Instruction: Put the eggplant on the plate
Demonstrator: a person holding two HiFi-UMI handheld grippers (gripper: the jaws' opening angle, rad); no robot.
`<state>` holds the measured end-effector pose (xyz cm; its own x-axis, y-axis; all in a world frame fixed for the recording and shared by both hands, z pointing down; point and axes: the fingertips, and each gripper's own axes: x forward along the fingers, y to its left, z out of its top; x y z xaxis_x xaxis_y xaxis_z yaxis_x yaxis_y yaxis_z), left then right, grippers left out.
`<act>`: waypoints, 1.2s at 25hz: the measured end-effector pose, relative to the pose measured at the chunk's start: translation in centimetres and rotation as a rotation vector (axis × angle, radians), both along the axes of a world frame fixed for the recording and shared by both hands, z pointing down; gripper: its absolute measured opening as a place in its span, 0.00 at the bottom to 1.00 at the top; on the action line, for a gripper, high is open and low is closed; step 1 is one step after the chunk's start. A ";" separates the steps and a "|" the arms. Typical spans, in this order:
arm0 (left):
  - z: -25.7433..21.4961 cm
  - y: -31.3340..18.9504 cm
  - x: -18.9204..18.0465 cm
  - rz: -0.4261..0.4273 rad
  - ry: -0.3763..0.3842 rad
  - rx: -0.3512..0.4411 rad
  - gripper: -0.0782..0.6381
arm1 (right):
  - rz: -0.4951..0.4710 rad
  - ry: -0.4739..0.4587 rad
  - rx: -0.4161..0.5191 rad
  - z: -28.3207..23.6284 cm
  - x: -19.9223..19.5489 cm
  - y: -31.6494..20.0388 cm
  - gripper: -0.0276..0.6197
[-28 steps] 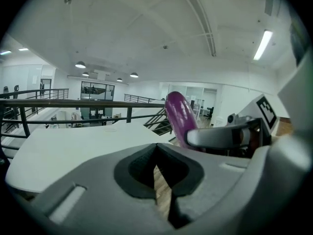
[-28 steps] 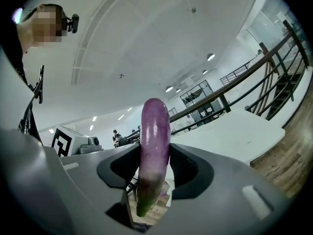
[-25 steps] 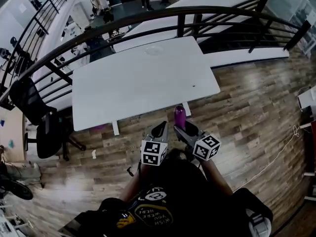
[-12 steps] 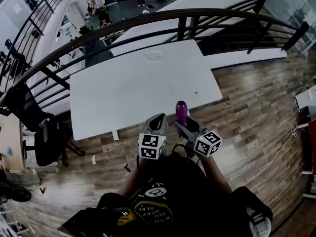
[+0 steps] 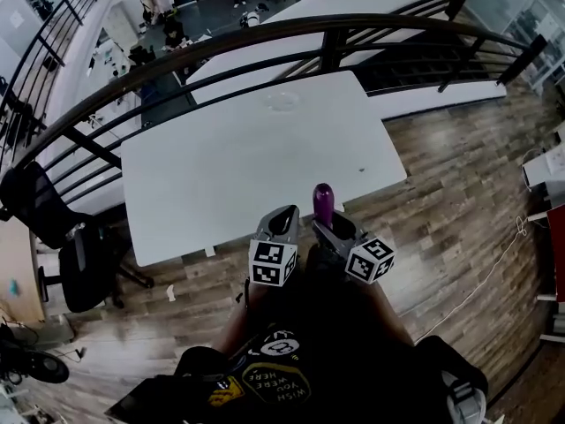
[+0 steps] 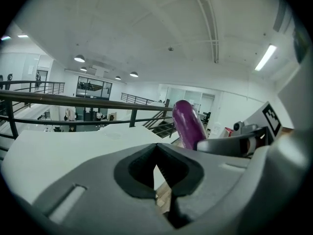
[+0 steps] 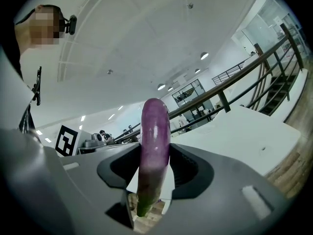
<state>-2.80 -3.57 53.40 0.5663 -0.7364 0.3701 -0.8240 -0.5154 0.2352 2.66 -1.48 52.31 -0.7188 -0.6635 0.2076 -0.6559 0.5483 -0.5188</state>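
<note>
The long glossy purple eggplant (image 7: 154, 146) stands nearly upright, pinched near its lower end by the right claw (image 7: 155, 173) over the near edge of the white rectangular worktop (image 5: 221, 166). The faint pale round plate (image 5: 282, 102) lies straight ahead near the far edge, well apart. The left claw (image 6: 159, 177), pressed together and empty, is held just beside the right, both aimed forward.

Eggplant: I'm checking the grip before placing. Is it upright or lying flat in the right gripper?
Upright: the eggplant stands on end, clamped in the right gripper, green stem end down.
</note>
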 end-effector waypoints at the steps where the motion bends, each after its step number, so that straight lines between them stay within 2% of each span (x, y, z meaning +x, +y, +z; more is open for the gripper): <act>1: 0.2 -0.3 -0.3 -0.010 0.002 -0.006 0.12 | -0.007 0.003 -0.010 0.3 -0.1 -0.3 0.34; 9: 1.2 -5.2 -0.5 -0.051 0.009 -0.043 0.12 | -0.049 0.005 -0.019 0.7 0.1 -5.7 0.34; 16: 0.0 -11.8 2.4 -0.033 -0.033 0.003 0.12 | -0.082 -0.004 0.004 0.0 2.1 -12.6 0.34; 24: 1.6 -16.9 2.6 -0.146 -0.093 -0.032 0.12 | -0.178 -0.022 -0.004 1.7 4.2 -19.5 0.34; 30: 2.8 -19.7 0.5 -0.247 -0.108 -0.053 0.12 | -0.268 0.044 -0.006 4.5 3.7 -22.9 0.34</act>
